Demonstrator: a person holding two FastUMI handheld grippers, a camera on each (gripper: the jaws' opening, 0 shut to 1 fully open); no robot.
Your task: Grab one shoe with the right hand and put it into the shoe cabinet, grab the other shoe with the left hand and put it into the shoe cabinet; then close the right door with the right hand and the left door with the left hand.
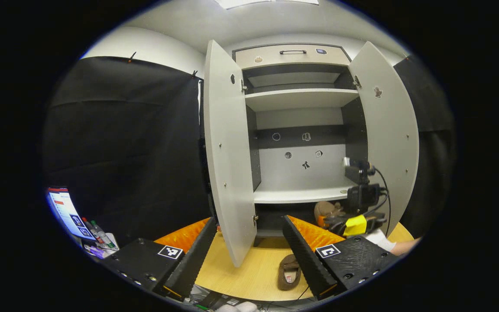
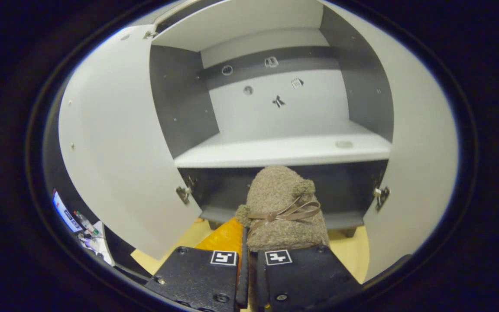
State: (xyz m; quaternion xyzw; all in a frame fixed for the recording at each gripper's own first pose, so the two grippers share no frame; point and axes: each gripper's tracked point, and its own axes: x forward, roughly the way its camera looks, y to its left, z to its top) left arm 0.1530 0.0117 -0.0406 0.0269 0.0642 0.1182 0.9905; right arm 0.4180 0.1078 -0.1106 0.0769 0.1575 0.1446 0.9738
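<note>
The shoe cabinet (image 1: 295,100) stands with its left door (image 1: 228,151) and right door (image 1: 388,138) swung wide. A brown slipper (image 1: 288,273) lies on the wooden table (image 1: 236,273), just inside my left gripper's right finger. My left gripper (image 1: 249,221) is open and holds nothing. Farther off, the right gripper (image 1: 358,203) carries the other shoe (image 1: 325,210) at the cabinet's bottom compartment. In the right gripper view, my right gripper (image 2: 247,242) is shut on that fuzzy brown shoe (image 2: 282,208), whose toe points into the dark lower opening under the white shelf (image 2: 284,151).
The left door's lower edge hangs over the table between my left gripper's fingers. A screen (image 1: 65,212) and small bottles (image 1: 98,234) sit at the lower left. A drawer (image 1: 293,54) tops the cabinet. A sleeve (image 1: 381,240) shows behind the right gripper.
</note>
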